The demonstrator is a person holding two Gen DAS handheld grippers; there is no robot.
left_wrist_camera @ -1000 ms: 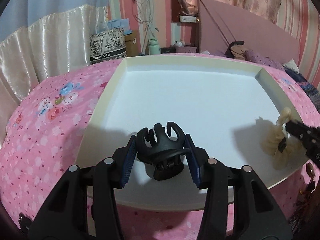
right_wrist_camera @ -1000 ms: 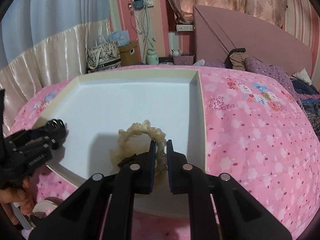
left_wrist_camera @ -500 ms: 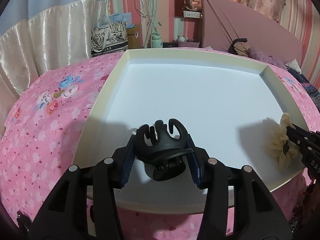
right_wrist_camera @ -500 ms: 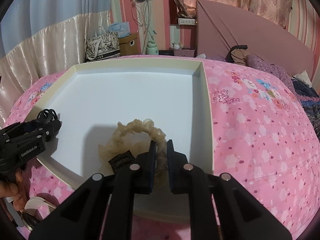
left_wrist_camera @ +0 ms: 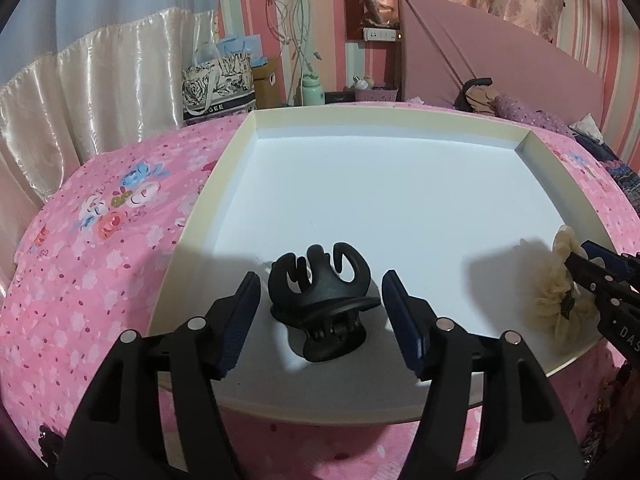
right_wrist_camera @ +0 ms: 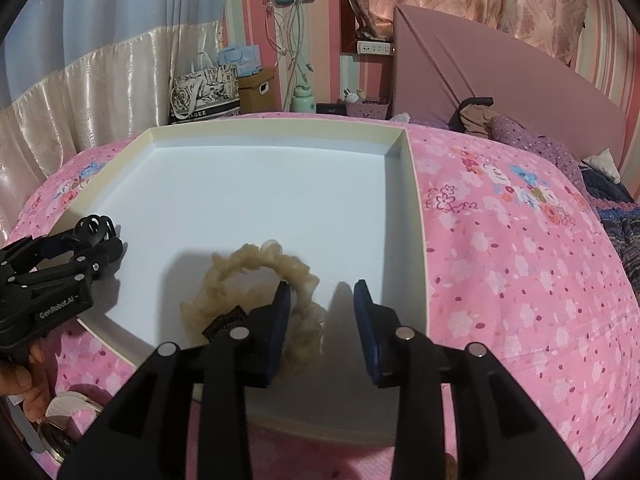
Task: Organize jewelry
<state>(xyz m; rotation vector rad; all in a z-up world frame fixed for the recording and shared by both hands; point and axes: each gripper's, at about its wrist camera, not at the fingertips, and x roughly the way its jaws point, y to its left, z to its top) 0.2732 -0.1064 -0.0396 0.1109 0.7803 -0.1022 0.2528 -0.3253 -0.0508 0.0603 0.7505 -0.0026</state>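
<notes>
A black claw hair clip (left_wrist_camera: 320,304) rests on the white floor of a shallow cream-rimmed tray (left_wrist_camera: 360,118). My left gripper (left_wrist_camera: 320,300) is open, its blue pads standing apart on either side of the clip. A cream ruffled scrunchie (right_wrist_camera: 256,288) lies in the tray near its front right; it also shows in the left wrist view (left_wrist_camera: 556,292). My right gripper (right_wrist_camera: 322,304) is open, its left pad beside the scrunchie's right edge. The tray's rim also shows in the right wrist view (right_wrist_camera: 416,216).
The tray lies on a pink floral bedspread (right_wrist_camera: 520,260). A pink headboard (right_wrist_camera: 500,64), clothes and pillows (right_wrist_camera: 520,136) are at the back right. Bags and a box (left_wrist_camera: 224,88) stand beyond the bed by the curtain. Small objects sit below the tray's front left (right_wrist_camera: 68,412).
Both grippers have opened. The left one has let go of the black clip and the right one of the scrunchie; both items now lie in the tray.
</notes>
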